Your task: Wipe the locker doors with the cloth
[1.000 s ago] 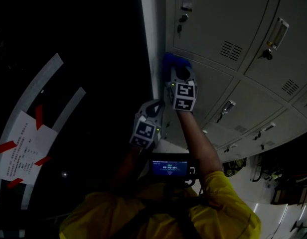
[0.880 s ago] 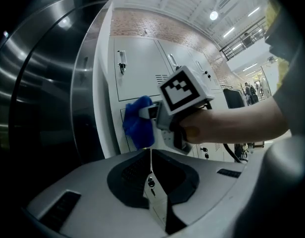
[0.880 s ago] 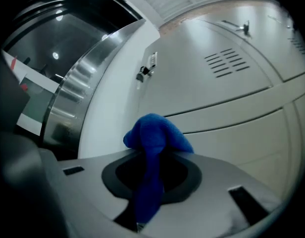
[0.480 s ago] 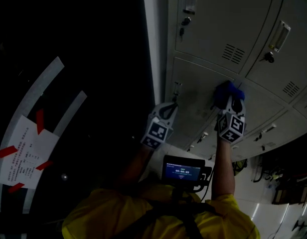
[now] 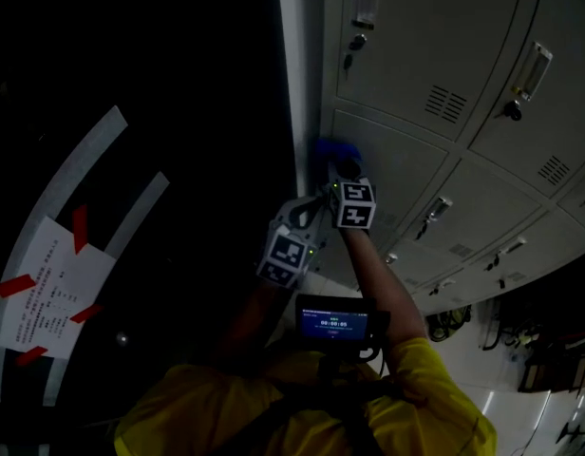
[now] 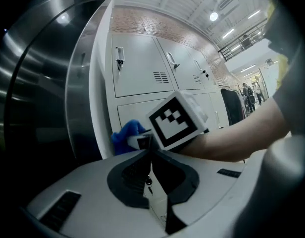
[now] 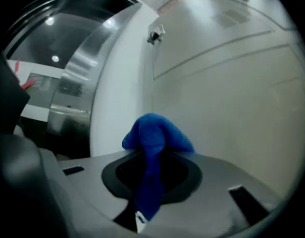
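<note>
1. Closest in: a yellow top (image 5: 273, 411) and a little screen unit (image 5: 332, 321) strapped at the chest. Both forearms reach up and away from it toward the lockers.
2. The left gripper (image 5: 314, 199) sits low with its arm bent, right next to the other one. Its own view shows the jaw tips pressed together with nothing between them. My guess is it's just parked there, out of the wiping path.
3. The right gripper (image 5: 342, 167) is the working one. The right forearm (image 5: 373, 274) is stretched out nearly straight, nose aimed at the metal. Its jaws are pinching the blue cloth (image 7: 155, 130), with a wad bulging past the tips and a tail hanging back between the pads. The wad out front makes sense, since fabric meets the paint instead of plastic.
4. The cloth is at the left edge of the second locker door (image 5: 406, 174) down, just beside the white side post (image 5: 297, 93). The head view is really dark, so I can't swear it's actually pressed on. The right gripper view has the panel filling the background very close though.
5. Further out: the upper door (image 5: 416, 36) and the ones to the right, with handles and vent slots. Reaching those would probably mean shifting the whole arm. Way off left on the dark floor is a paper sheet (image 5: 46, 283) held down with red tape.
</note>
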### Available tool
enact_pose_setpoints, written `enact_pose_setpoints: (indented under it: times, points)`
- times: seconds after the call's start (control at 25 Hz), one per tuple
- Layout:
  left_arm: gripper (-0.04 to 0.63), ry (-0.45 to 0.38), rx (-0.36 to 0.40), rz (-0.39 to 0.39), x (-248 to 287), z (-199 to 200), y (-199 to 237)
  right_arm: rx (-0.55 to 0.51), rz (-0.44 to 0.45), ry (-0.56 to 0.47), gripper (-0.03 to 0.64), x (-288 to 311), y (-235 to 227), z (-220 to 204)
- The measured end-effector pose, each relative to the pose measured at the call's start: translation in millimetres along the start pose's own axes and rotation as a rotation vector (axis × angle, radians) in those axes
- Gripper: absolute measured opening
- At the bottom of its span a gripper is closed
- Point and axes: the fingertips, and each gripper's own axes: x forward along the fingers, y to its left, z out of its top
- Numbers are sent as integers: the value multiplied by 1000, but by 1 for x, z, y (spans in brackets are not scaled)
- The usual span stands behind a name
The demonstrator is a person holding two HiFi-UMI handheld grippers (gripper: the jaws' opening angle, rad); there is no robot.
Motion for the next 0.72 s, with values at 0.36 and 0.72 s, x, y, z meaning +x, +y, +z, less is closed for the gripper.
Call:
enact_pose_setpoints:
  times: [0.36, 0.72]
  points:
    - [9, -9, 2, -12, -3, -1, 11, 25, -276, -107, 74, -99, -109, 16]
    - [9, -31, 7, -74, 19, 3, -1, 47, -400, -141, 72, -164, -163, 22]
